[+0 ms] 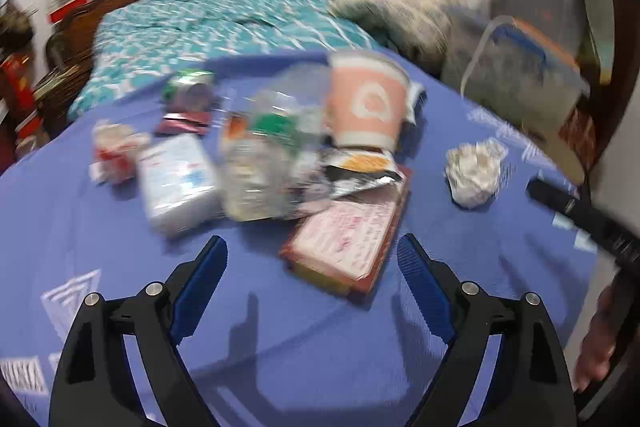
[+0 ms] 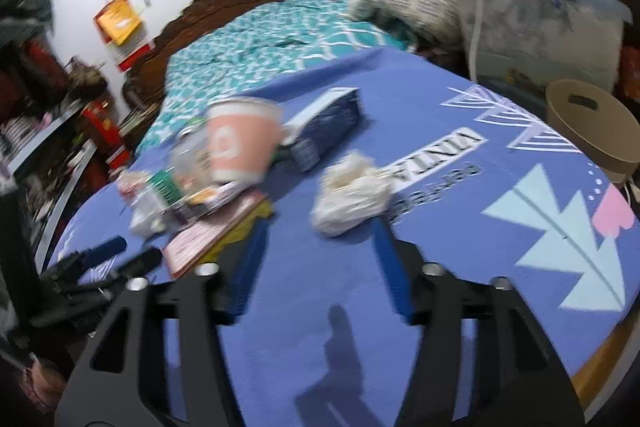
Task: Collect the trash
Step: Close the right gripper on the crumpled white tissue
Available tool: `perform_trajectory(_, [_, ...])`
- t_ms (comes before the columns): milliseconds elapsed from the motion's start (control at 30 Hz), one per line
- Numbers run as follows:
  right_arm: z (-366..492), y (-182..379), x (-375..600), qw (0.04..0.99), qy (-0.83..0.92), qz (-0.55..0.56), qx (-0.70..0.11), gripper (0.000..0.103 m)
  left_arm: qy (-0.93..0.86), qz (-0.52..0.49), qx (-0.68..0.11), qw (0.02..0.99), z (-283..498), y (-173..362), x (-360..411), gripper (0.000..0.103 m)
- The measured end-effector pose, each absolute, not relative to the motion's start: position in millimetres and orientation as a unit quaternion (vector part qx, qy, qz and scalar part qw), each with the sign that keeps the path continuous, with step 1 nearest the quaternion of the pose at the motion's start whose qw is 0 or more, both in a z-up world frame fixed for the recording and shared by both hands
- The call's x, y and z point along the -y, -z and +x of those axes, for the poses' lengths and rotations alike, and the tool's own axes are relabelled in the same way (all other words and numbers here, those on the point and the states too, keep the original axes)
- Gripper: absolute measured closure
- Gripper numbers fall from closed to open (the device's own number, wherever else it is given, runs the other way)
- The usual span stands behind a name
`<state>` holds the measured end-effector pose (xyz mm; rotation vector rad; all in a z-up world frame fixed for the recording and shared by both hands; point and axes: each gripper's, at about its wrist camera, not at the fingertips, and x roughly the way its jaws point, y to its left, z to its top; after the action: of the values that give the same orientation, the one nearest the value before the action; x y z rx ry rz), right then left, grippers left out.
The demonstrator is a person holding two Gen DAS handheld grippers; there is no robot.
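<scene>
Trash pile on blue printed tablecloth (image 1: 280,327); both grippers empty.
Left gripper (image 1: 312,247) spread wide before red-edged flat carton (image 1: 348,247); right gripper (image 2: 320,227) spread, crumpled white paper ball (image 2: 348,199) just ahead, untouched.

Motion blur smears the trash pile (image 1: 264,155) — labels unreadable; the pink cup (image 2: 240,143) hides items behind.

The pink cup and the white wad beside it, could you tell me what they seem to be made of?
The pink cup looks like matte printed paper with a white band, though blur leaves that open. The white wad looks like crumpled tissue or paper, creased and dull.
</scene>
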<state>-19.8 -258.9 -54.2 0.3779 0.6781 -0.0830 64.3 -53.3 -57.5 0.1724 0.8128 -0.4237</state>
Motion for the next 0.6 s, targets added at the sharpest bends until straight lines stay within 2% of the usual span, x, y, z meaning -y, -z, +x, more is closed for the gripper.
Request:
perform_trajectory(33, [-15,55,263,0.926,0.044,0.175,-0.333,0.023,0.203,0.093,-0.399,0.889,69,64,61,0.019])
perform_trajectory(100, [2,56,269,0.925,0.037,0.15,-0.346,0.018,0.2,0.106,-0.423,0.878,79,76,71,0.019])
perform_trajectory(167, [19,59,270,0.924,0.019,0.134,-0.358,0.01,0.208,0.097,-0.443,0.866,87,83,75,0.033])
perform_trajectory(300, [57,79,263,0.91,0.006,0.087,-0.405,0.008,0.216,0.089,-0.449,0.862,79,83,76,0.037])
perform_trajectory(333, [62,83,263,0.905,0.0,0.089,-0.415,0.014,0.22,0.087,-0.451,0.86,74,83,74,0.037])
perform_trajectory(367, [64,87,262,0.901,-0.006,0.089,-0.424,0.037,0.23,0.086,-0.454,0.857,64,81,72,0.037])
perform_trajectory(467, [49,87,260,0.908,-0.003,0.092,-0.408,0.046,0.25,0.092,-0.45,0.852,39,79,64,0.037])
perform_trajectory(600, [13,85,261,0.915,0.004,0.119,-0.386,0.047,0.276,0.094,-0.441,0.849,6,78,39,0.037])
